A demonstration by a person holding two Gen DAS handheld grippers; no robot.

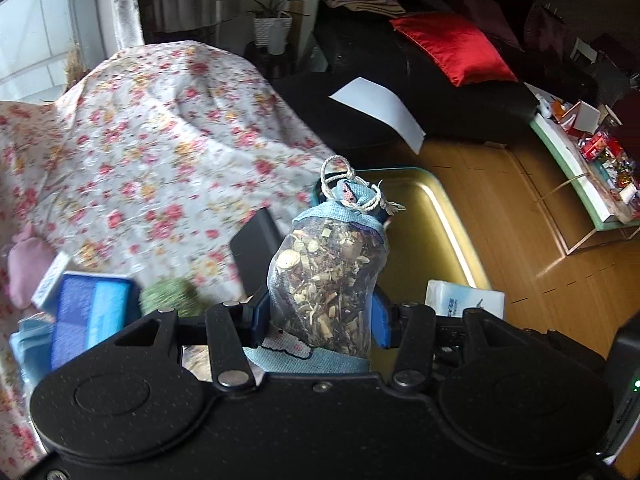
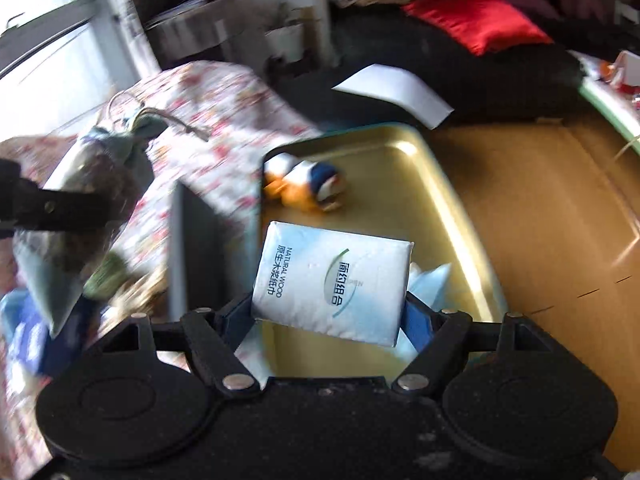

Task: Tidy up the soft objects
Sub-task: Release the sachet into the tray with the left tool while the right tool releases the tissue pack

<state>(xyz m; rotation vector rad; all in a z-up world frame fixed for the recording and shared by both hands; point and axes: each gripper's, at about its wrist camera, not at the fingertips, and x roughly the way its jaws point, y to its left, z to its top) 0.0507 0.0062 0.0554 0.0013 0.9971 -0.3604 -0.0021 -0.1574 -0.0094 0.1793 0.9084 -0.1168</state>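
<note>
Carrying both loads toward the gold tray (image 2: 452, 184), I risk my left claw (image 1: 320, 316) dropping its clamped mesh sachet (image 1: 328, 280) or my right claw (image 2: 330, 312) losing its pinched tissue pack (image 2: 332, 280) short of the rim.

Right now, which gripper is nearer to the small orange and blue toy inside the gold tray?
Right. The right gripper, shut on the tissue pack, hangs over the gold tray, just short of the toy. The left gripper, holding the sachet, is off beside the tray.
</note>
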